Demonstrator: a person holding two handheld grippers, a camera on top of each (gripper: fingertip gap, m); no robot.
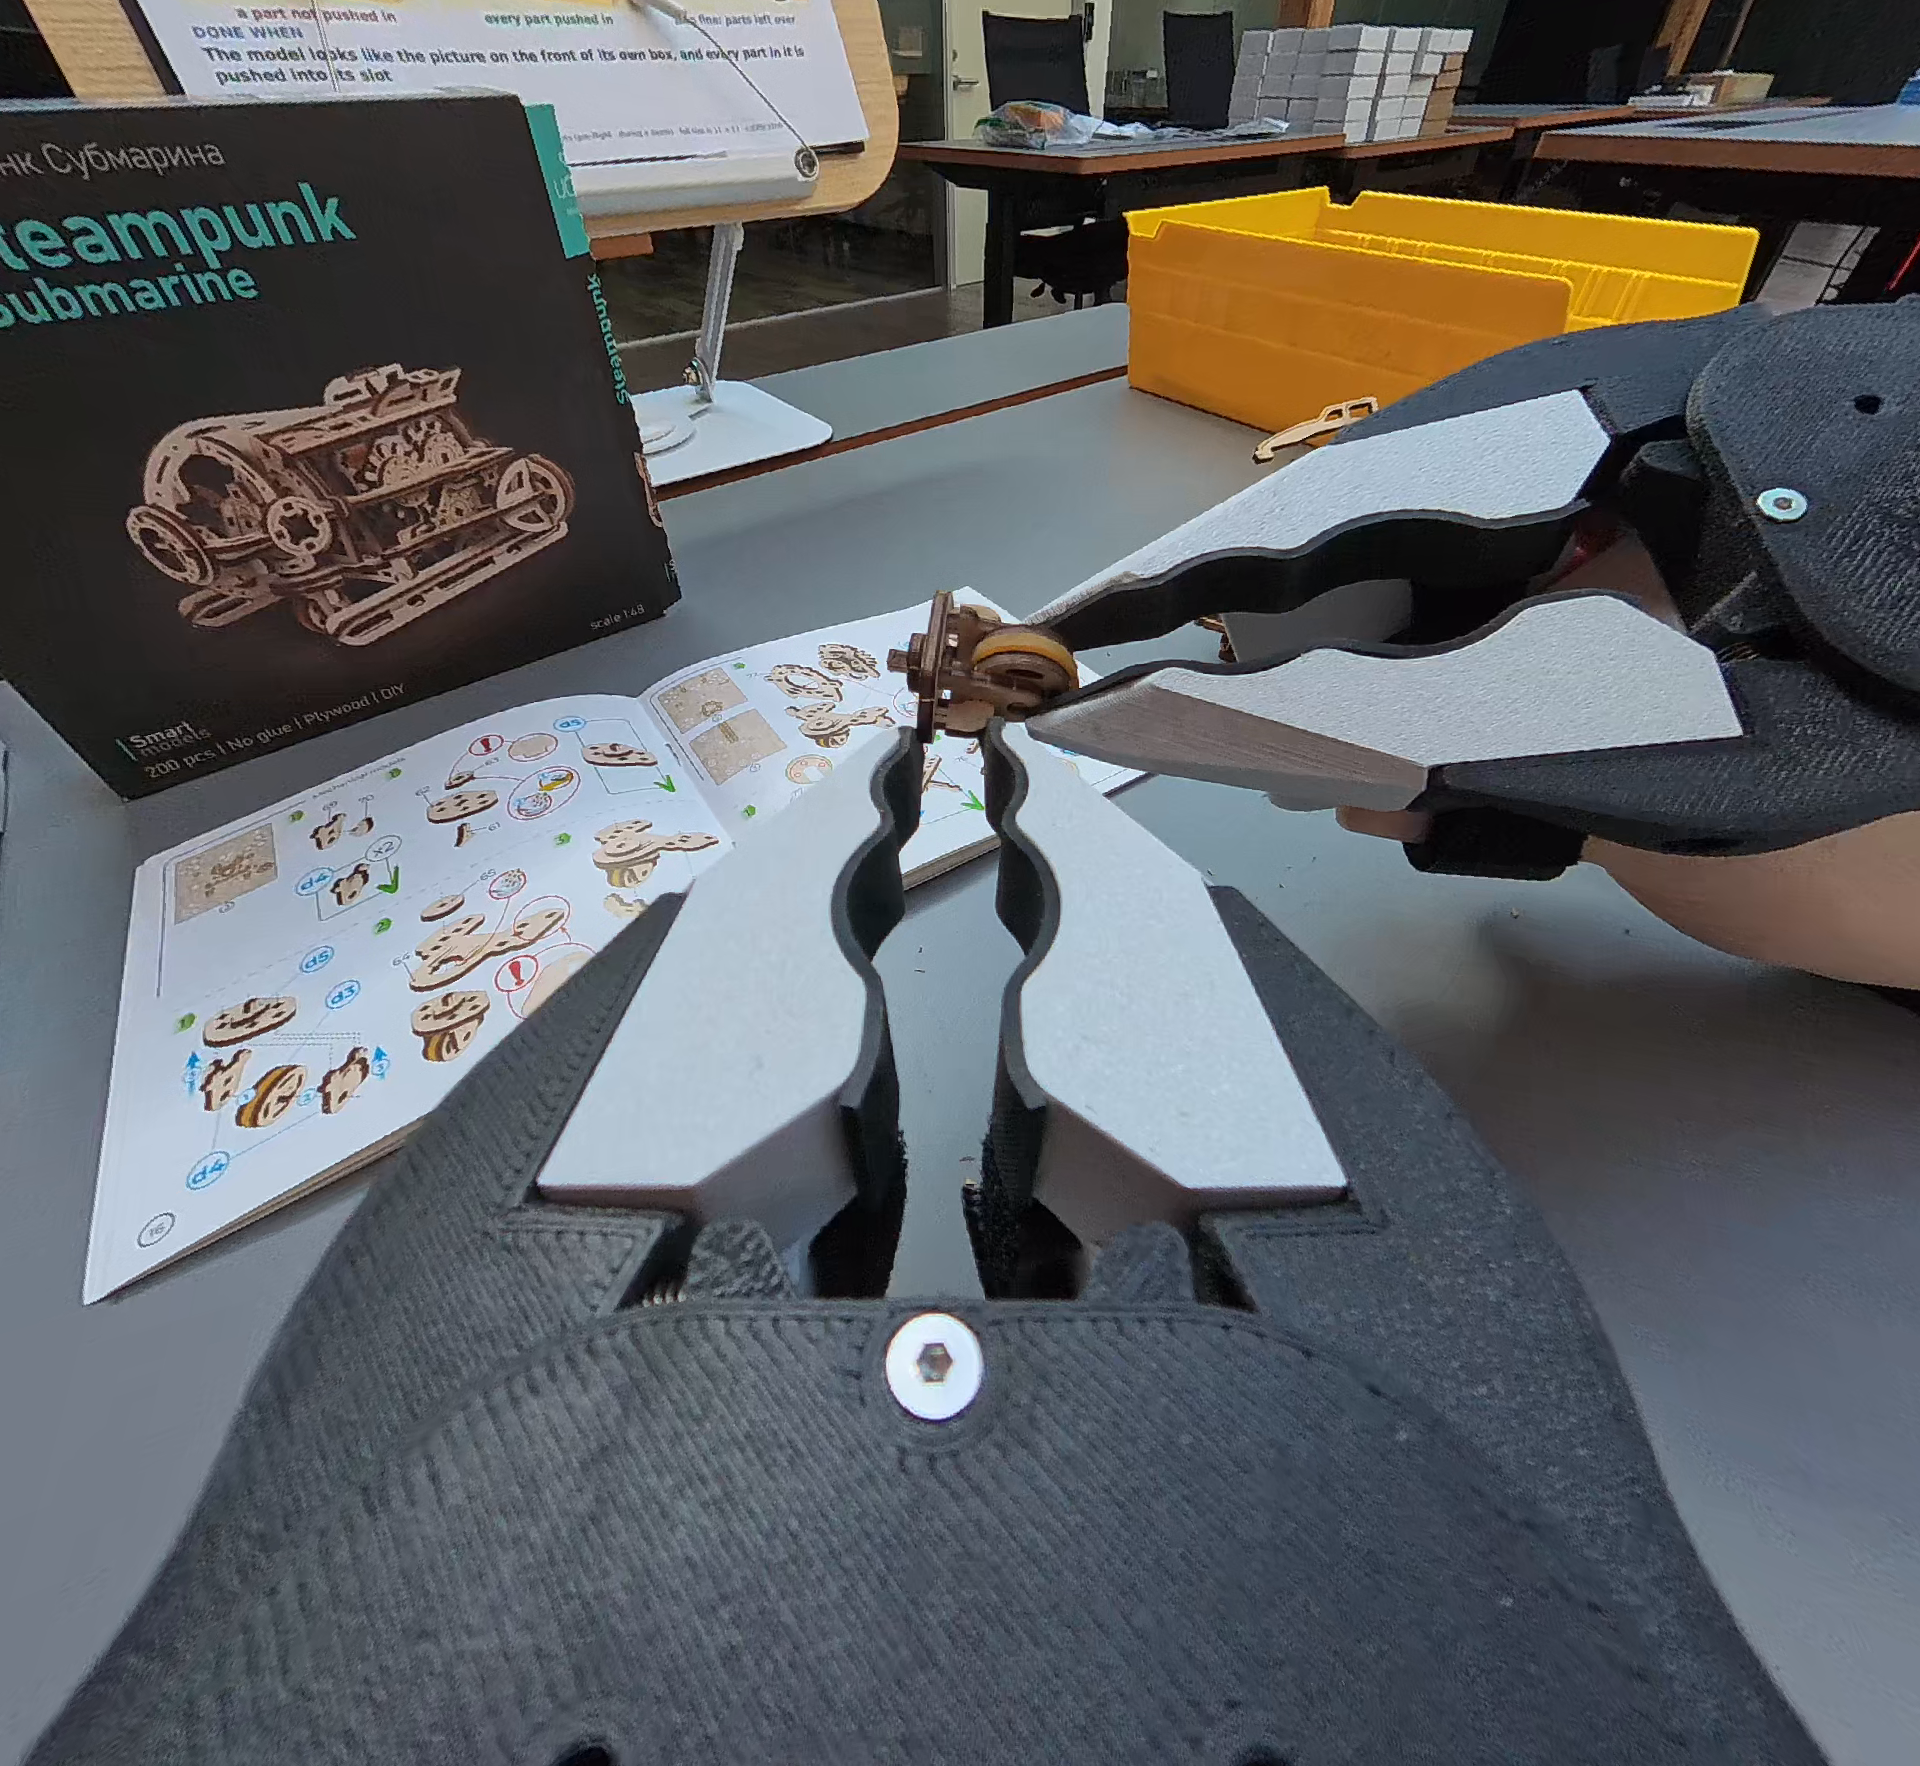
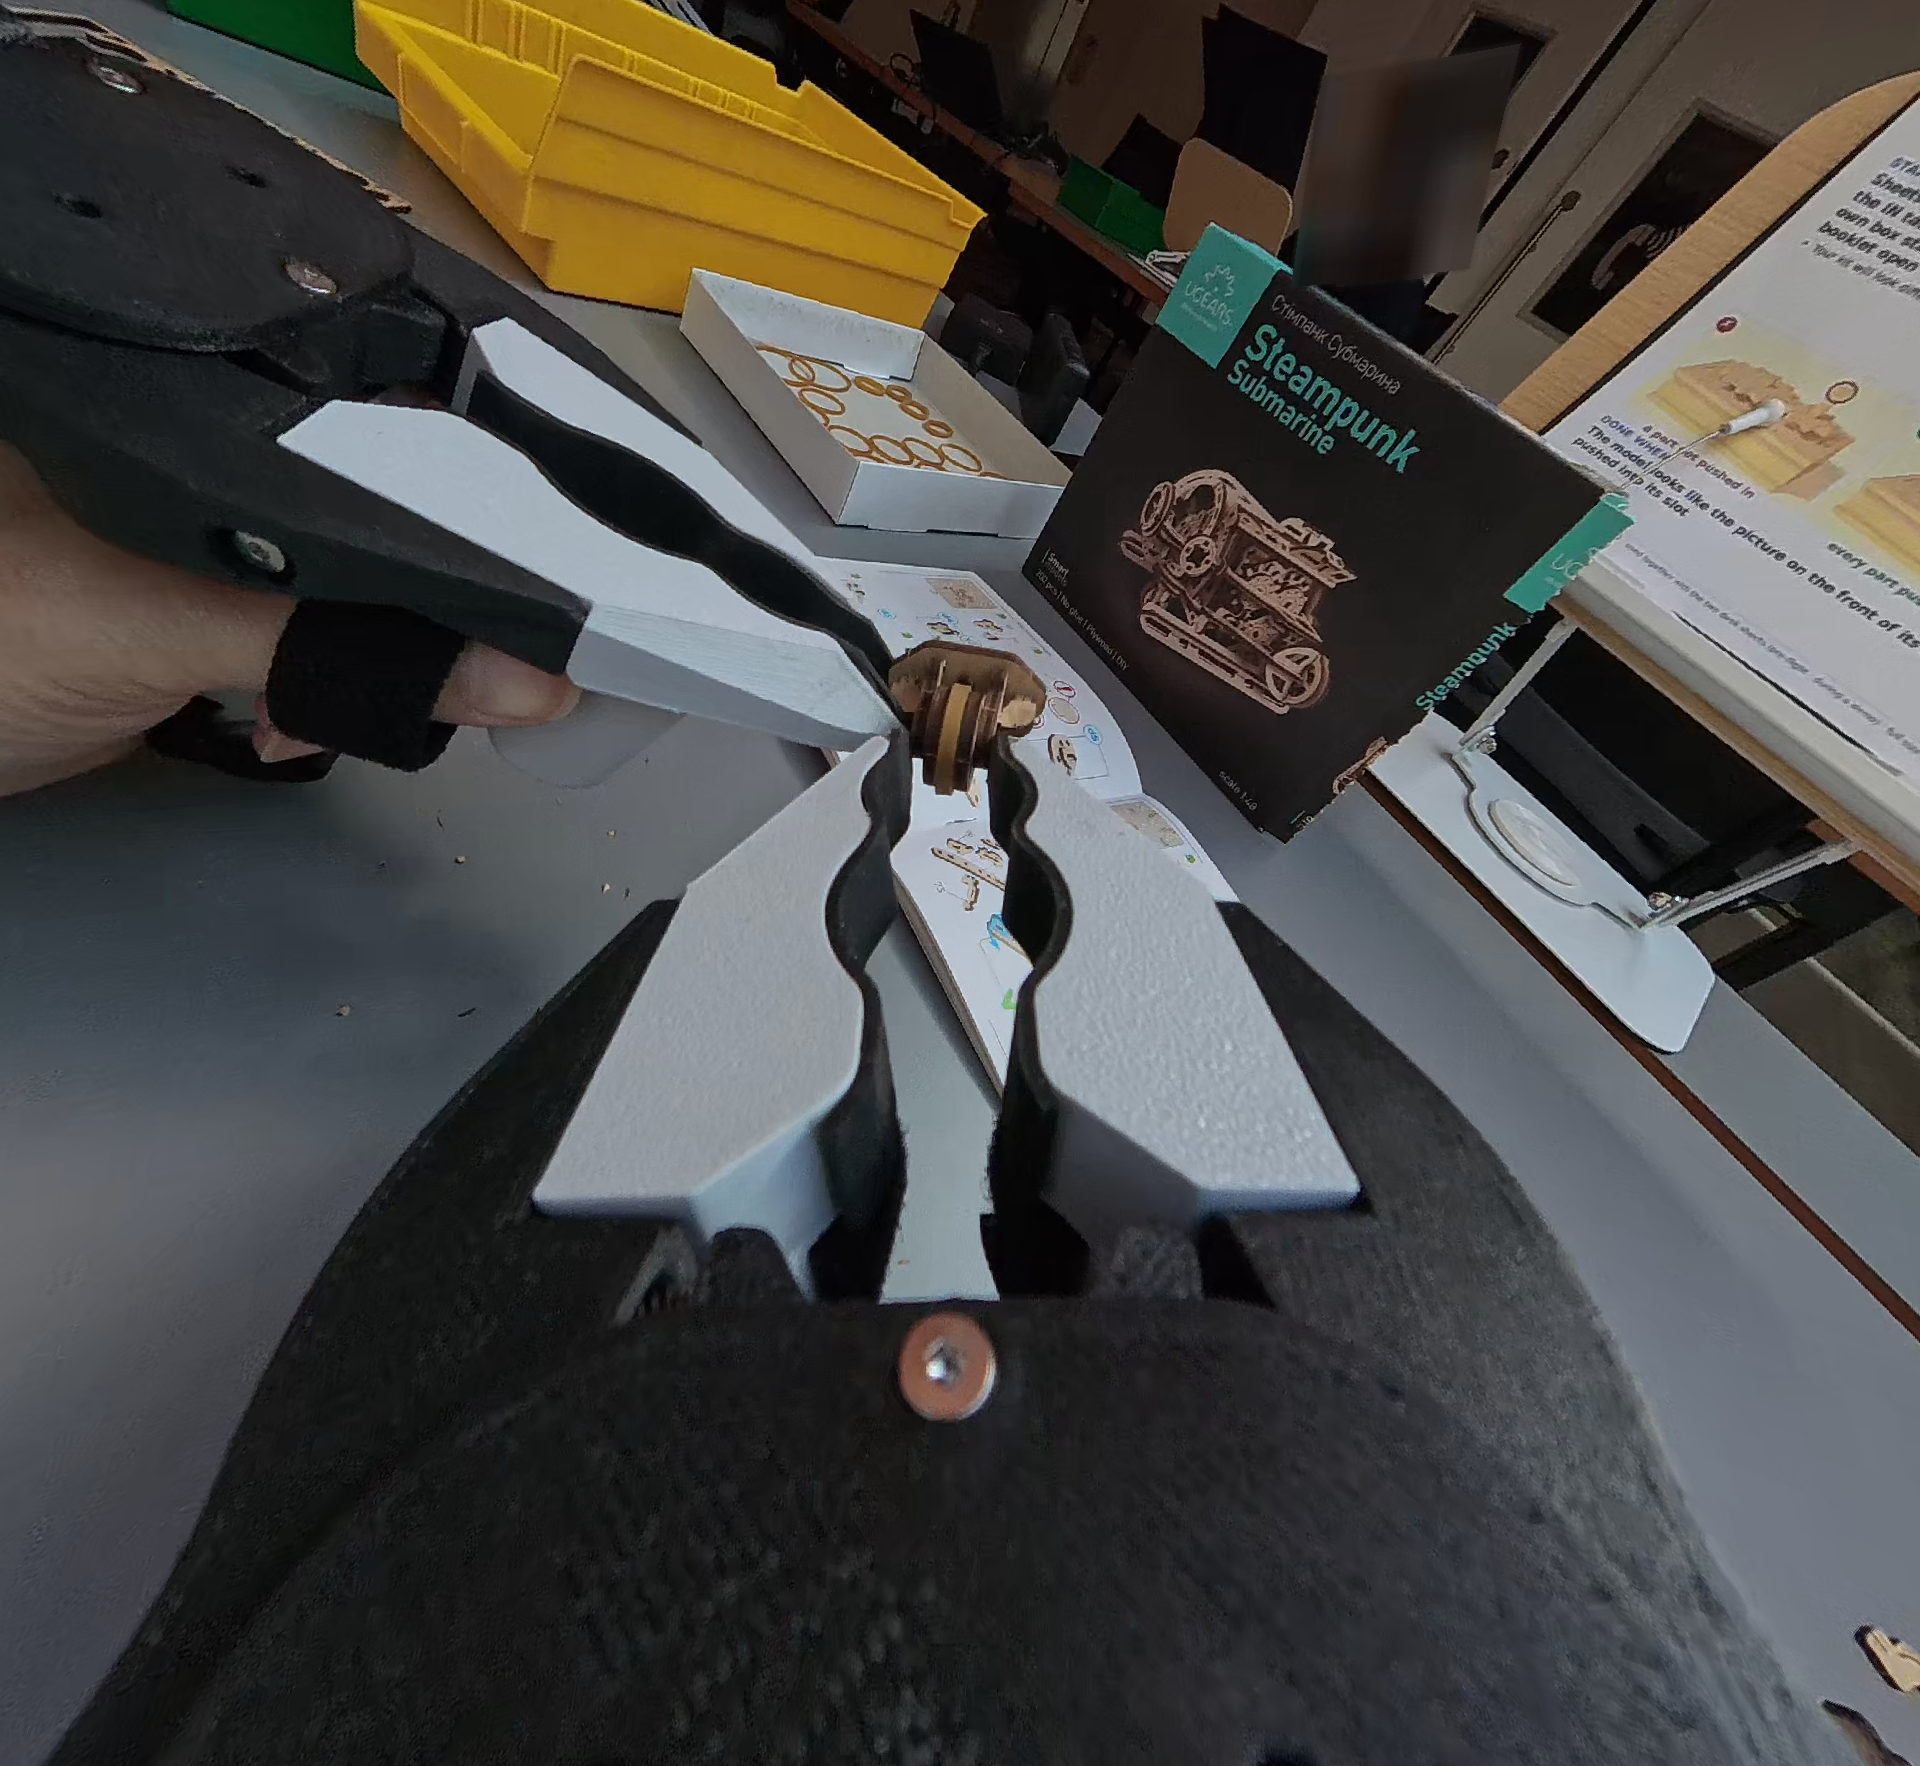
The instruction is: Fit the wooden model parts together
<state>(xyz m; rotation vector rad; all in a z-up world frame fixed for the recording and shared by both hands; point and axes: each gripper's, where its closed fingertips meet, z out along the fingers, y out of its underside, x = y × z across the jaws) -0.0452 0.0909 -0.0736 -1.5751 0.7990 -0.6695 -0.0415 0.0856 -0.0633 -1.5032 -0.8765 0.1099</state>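
Small wooden model assembly held in air above open instruction booklet on grey counter. Left hand-held gripper: fingers narrowed, tips pinching assembly's lower edge. Right hand-held gripper enters from 3 o'clock in left wrist view, tips clamped on assembly's layered disc. Right wrist view: disc between right fingertips. Dark model box upright at 10 o'clock; yellow bins at 2 o'clock.

Small brown wooden wheel assembly held aloft, flat plates flanking layered disc.
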